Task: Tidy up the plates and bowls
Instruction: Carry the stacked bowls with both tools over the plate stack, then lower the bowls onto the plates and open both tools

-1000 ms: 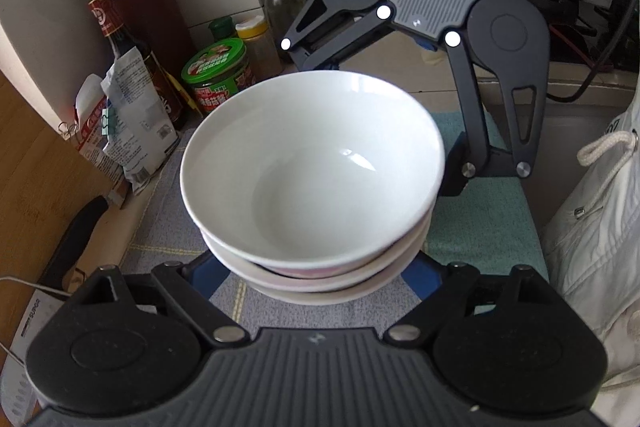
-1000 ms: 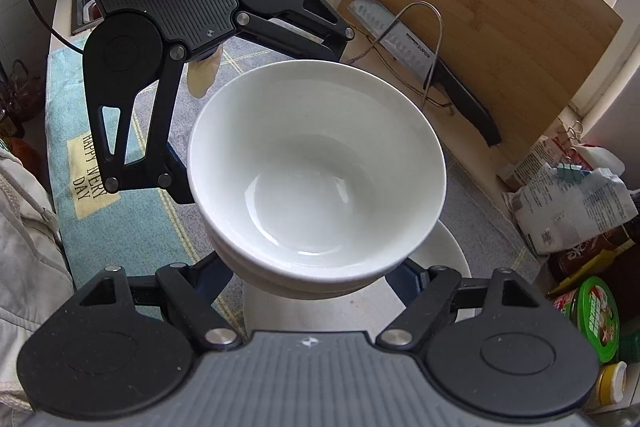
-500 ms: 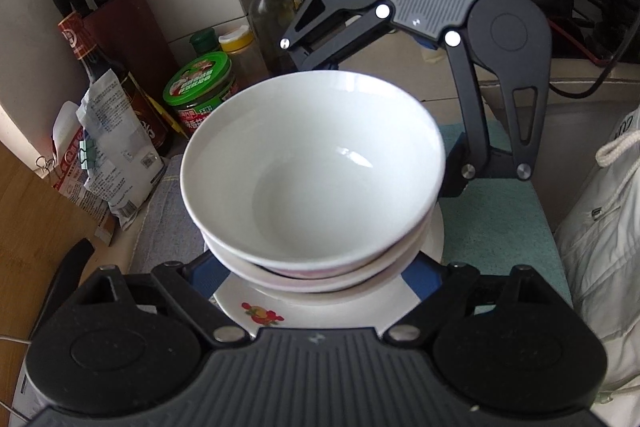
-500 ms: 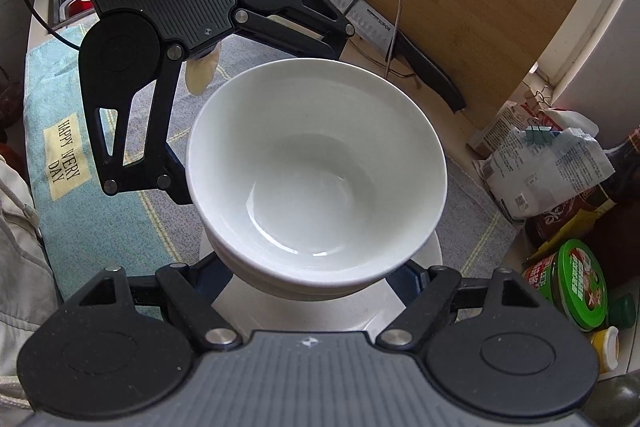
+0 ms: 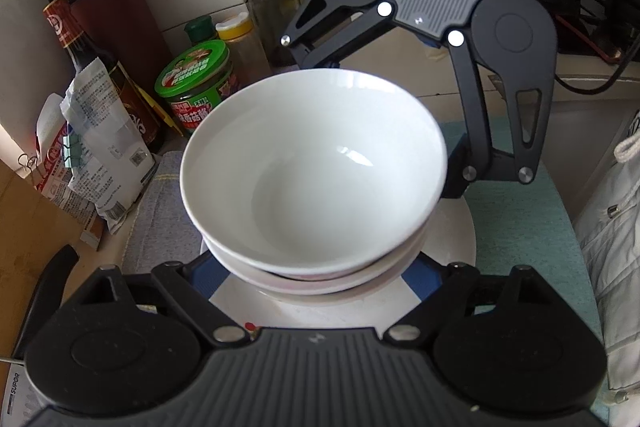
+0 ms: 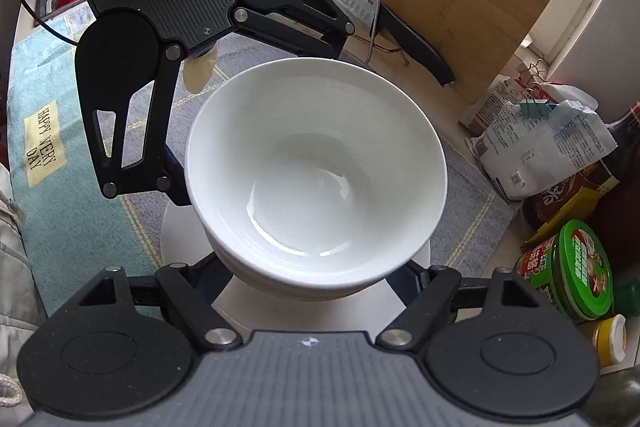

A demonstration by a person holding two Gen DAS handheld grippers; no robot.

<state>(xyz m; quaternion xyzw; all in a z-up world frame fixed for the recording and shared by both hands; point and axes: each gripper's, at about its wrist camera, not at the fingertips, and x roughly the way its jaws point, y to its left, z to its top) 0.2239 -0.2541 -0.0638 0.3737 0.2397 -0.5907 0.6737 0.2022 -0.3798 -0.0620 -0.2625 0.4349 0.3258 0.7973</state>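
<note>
Taking the stack of bowls [image 5: 314, 183] as the landmark and going left to right in the left wrist view: to its left stand the dark sauce bottle [image 5: 104, 75] and the green-lidded jar [image 5: 198, 85]; under it lies a white plate [image 5: 452, 227] on the cloth-covered worktop [image 5: 516, 223]; to its right hangs a pale sleeve [image 5: 612, 227].

The stack is gripped from two opposite sides. The left gripper [image 5: 316, 277] has its fingers spread wide around the near side of the lower bowls, pads against them. The right gripper [image 6: 316, 279] clasps the far side the same way, so the stack hangs between both, just above the plate.

The step seems to be setting the bowls onto the plate. To do it well, both hands should sink together, keeping the rims level and the stack centred over the plate, and the fingers should part only once the base sits flat.
</note>
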